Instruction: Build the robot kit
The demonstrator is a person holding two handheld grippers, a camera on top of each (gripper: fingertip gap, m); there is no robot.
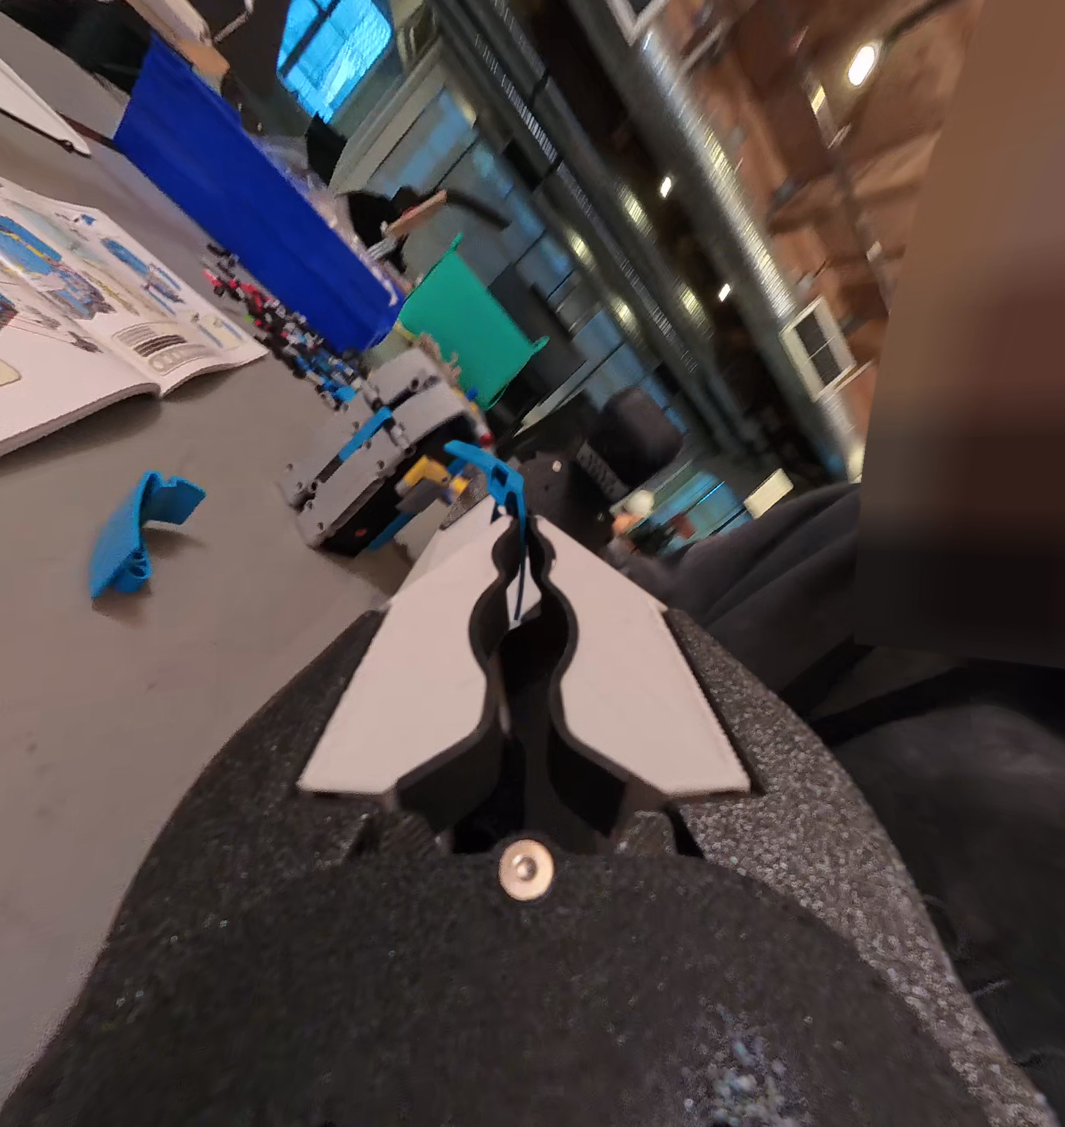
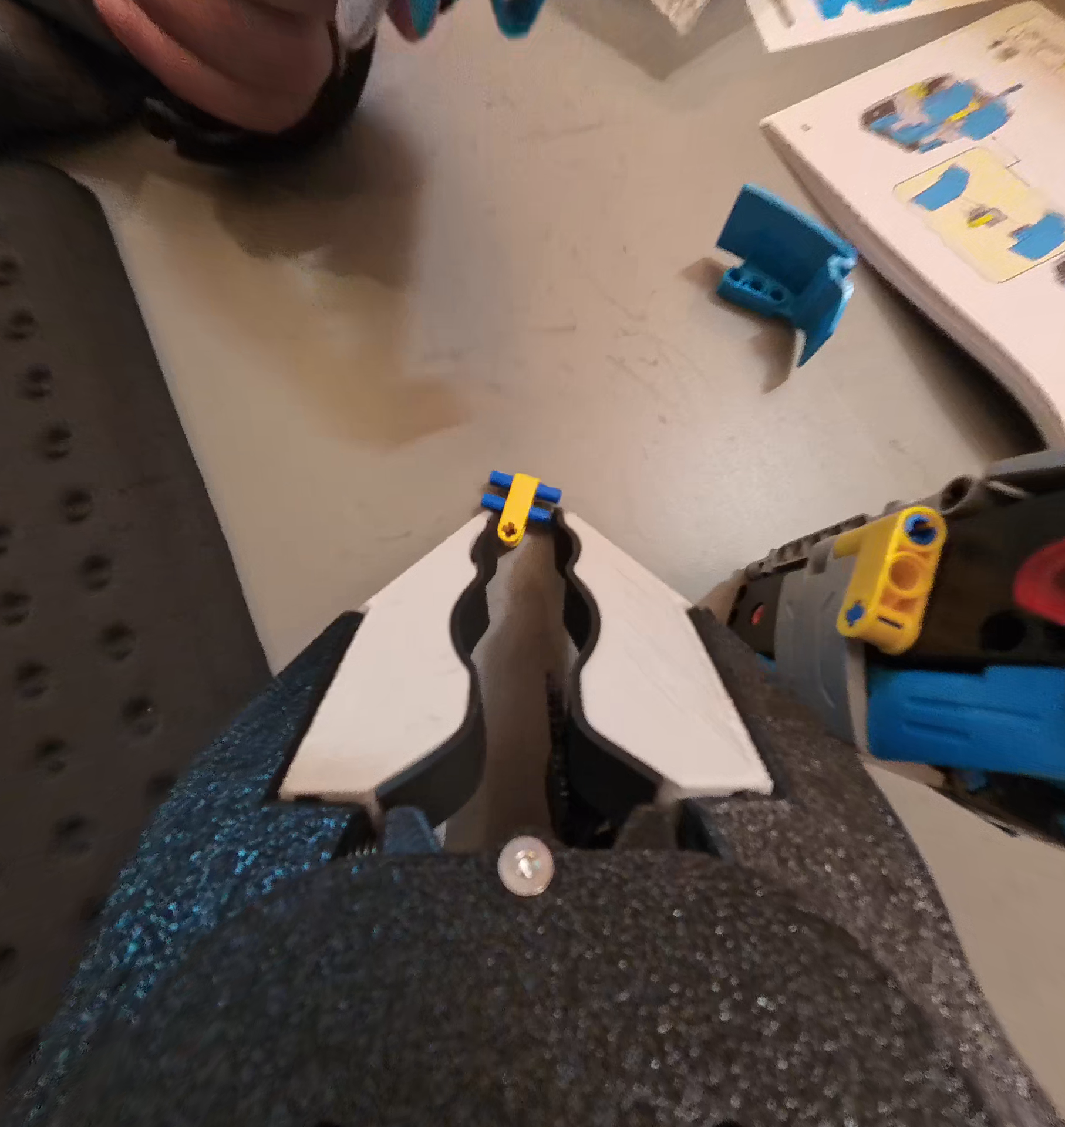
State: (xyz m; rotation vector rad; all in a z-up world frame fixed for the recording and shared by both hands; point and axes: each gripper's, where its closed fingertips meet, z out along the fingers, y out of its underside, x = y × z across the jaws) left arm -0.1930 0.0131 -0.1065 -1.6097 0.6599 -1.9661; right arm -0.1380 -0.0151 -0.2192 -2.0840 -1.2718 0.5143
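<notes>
The left gripper [image 1: 521,524] clenches a thin blue panel [image 1: 499,482] above the bench [image 1: 152,701]; the right gripper [image 2: 521,524], jaws closed, pinches a yellow connector with blue pins [image 2: 518,503]; the part-built model [image 2: 945,658] lies beside, a loose blue panel [image 2: 783,268] unfitted.

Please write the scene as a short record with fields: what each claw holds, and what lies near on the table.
left claw: shut on thin blue panel piece
right claw: shut on small yellow connector with blue pins
near right claw: partly built model, at its right
loose on table: curved blue panel
beside it: open instruction booklet
surface: grey table
</notes>
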